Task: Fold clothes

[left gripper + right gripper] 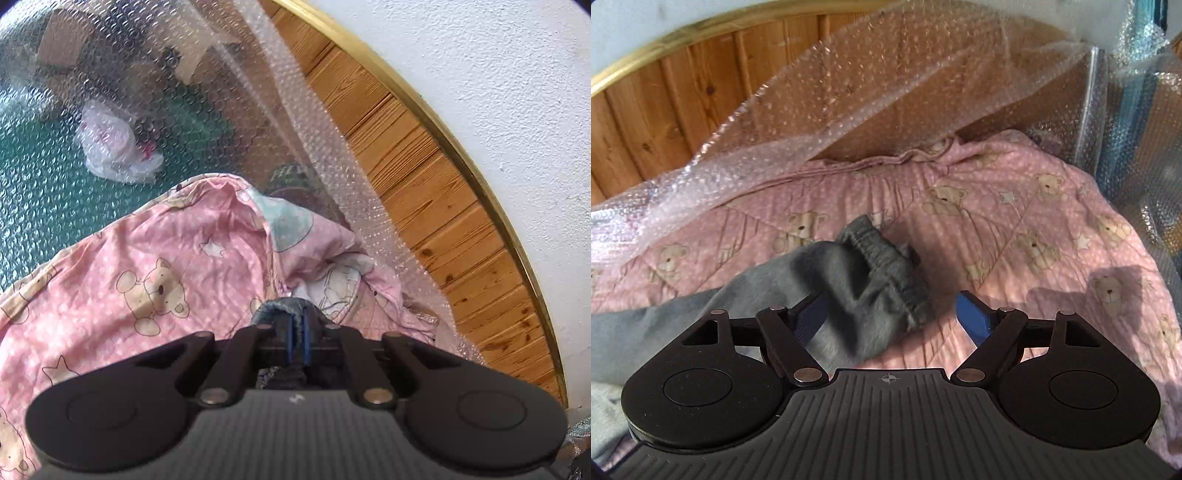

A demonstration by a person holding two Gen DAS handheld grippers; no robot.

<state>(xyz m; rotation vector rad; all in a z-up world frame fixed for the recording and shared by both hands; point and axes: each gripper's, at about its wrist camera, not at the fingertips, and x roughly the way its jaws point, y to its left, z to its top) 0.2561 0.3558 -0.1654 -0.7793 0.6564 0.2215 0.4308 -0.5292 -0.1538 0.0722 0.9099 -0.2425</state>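
The left gripper clamps a grey elastic-waisted cotton garment. The right gripper gapes wide, the garment between its blue fingers, over a pink teddy-bear-print quilt.

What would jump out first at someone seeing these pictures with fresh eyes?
Probably the pink teddy-bear quilt that fills the middle of both views, with a grey garment lying bunched on it. The right hand-held gripper stands open around the garment's elastic end, while the left hand-held gripper is shut on a bit of grey cloth. Sheets of bubble wrap hang behind, in front of a wooden panelled wall.
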